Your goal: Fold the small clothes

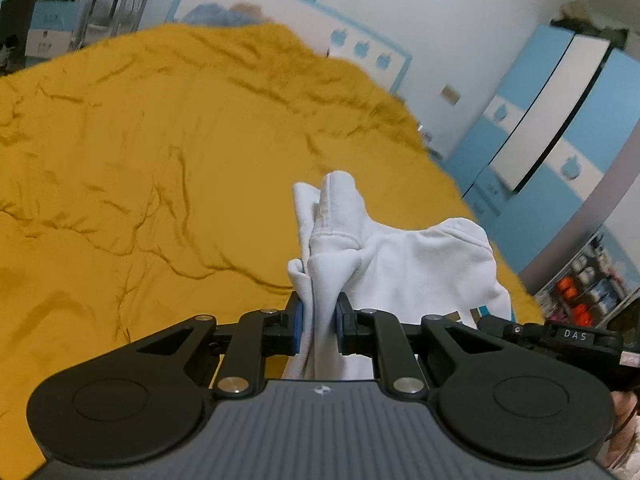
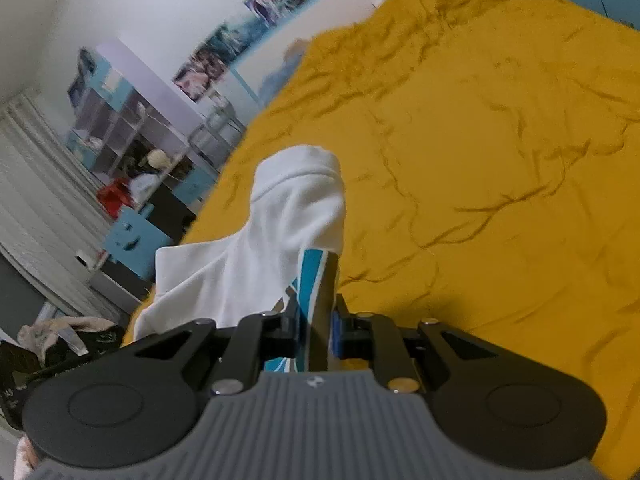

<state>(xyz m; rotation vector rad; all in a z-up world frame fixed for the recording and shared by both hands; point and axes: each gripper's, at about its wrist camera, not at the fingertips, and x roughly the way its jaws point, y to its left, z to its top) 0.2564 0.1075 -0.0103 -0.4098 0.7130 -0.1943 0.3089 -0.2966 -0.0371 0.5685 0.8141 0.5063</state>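
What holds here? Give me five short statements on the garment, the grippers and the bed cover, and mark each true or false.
1. The left gripper is clamped on white fabric. True.
2. The right gripper hangs open with nothing between its pads. False: it is shut on a part of the white garment that bears a teal print.
3. The bed cover is mustard yellow and wrinkled. True.
4. The garment lies flat and neatly folded on the cover. False: it is bunched and held up between the two grippers.
5. A blue and white wardrobe stands beyond the bed. True.
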